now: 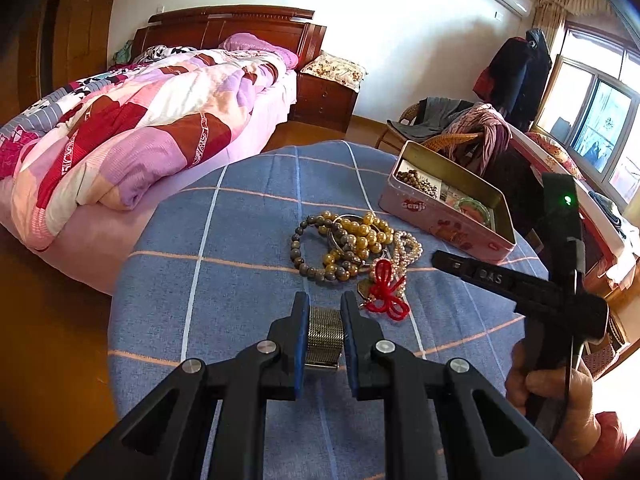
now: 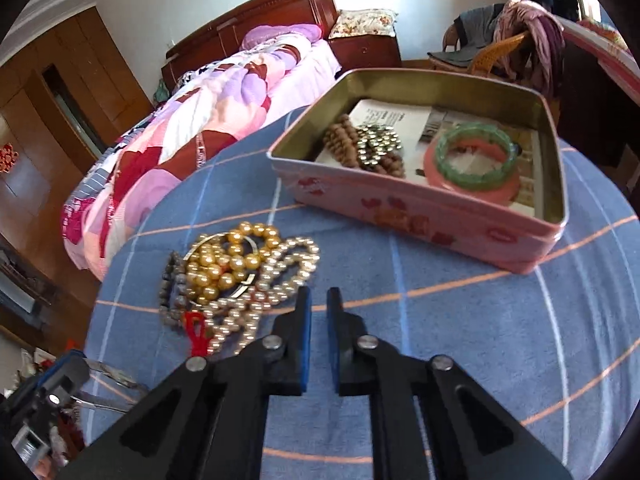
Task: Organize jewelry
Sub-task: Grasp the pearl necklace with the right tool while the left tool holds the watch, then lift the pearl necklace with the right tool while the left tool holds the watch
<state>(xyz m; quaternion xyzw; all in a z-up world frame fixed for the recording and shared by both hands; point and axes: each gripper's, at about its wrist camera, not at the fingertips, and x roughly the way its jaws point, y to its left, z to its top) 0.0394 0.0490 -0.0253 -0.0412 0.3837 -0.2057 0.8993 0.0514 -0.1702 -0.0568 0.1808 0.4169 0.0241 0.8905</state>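
Left gripper [image 1: 325, 312] jaws clamped on a metal mesh band [image 1: 325, 330], held low over the blue checked desk [image 1: 224, 280]. Right gripper [image 2: 319, 304] jaws parted a little, gripping nothing, hovering beside the bead pile [image 2: 240, 272]. Just ahead of the left jaws, the red knot tassel [image 1: 386, 288] among gold, grey and pearl strands. Farther right, an open pink tin [image 2: 416, 204] with brown beads [image 2: 344, 140] and a green bangle [image 2: 476, 156] inside

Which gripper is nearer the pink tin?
Right. The right gripper hovers empty just in front of the pink tin; the left gripper, holding the mesh band, sits farther back, behind the jewelry pile.
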